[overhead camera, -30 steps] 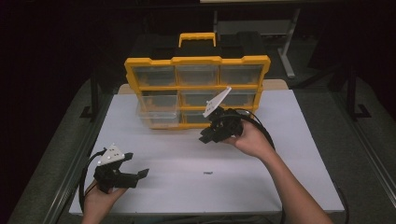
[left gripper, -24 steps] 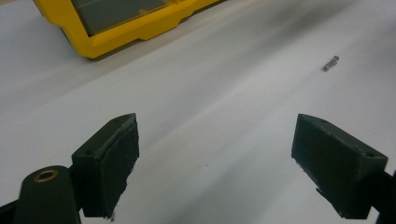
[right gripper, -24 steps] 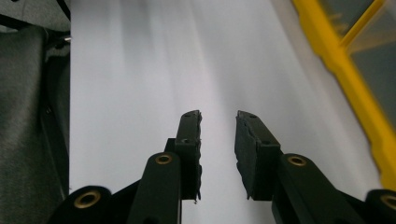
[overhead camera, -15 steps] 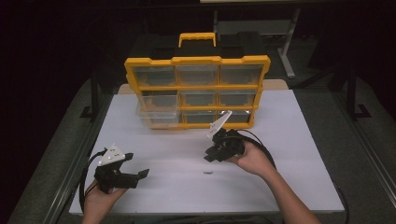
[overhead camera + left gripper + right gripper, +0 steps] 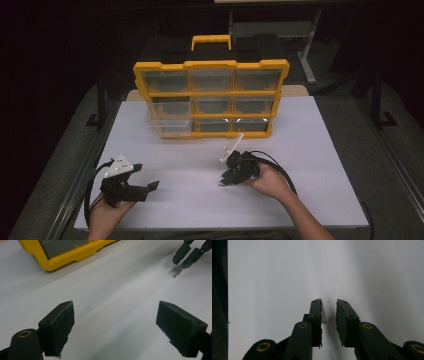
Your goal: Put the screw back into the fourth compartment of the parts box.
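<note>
Change since a second ago: your right gripper [image 5: 225, 181] came away from the front of the yellow organizer [image 5: 210, 97] and down toward you, to the white table [image 5: 310, 150]; your left gripper [image 5: 150, 186] stayed put.
Screw: a small threaded screw [image 5: 323, 312] lay on the table between the right jaws, against the inner face of one jaw (the left one in the right gripper view). In the left gripper view it showed as a small pale piece [image 5: 177, 274] just under the other gripper's tips.
Right gripper state: narrowly parted, not yet pinching; a gap remained on the far side of the screw.
Step, as I judged it: picking up the screw.
How to do it well: you needed to keep the tips low on the table, centre the screw in the gap, and close slowly so it did not roll or flick out.
Right hand pose: your hand [image 5: 270, 180] held the gripper tilted down and leftward.
Left gripper state: spread wide, empty, resting near the table's near left corner, well apart from the screw.
</note>
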Tool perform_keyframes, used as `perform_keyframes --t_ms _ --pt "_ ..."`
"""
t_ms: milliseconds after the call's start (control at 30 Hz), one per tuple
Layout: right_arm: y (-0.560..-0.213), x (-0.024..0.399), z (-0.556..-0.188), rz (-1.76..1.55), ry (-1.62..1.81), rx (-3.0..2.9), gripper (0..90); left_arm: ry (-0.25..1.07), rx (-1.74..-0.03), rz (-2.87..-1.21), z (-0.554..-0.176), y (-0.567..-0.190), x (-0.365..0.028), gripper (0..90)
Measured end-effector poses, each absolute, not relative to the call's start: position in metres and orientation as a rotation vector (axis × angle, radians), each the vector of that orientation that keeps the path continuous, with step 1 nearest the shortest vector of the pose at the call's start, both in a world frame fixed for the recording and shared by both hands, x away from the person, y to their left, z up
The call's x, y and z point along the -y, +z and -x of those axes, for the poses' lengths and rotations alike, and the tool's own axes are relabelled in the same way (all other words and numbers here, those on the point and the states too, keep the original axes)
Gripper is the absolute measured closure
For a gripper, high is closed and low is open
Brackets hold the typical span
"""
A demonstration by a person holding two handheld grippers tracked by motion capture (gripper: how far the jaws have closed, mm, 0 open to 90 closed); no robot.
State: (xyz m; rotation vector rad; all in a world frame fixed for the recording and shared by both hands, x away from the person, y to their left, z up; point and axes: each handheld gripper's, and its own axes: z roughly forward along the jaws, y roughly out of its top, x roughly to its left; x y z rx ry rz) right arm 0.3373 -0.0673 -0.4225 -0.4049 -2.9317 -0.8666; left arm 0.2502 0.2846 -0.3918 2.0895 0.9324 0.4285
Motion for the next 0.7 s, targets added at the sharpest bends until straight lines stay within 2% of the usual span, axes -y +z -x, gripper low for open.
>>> perform_keyframes --t_ms 700 --pt "-0.4307 0.0626 -0.3355 0.390 -0.806 2.962 80.8 0.431 -0.933 -2.086 -0.2501 -0.3913 -0.2849 14.6"
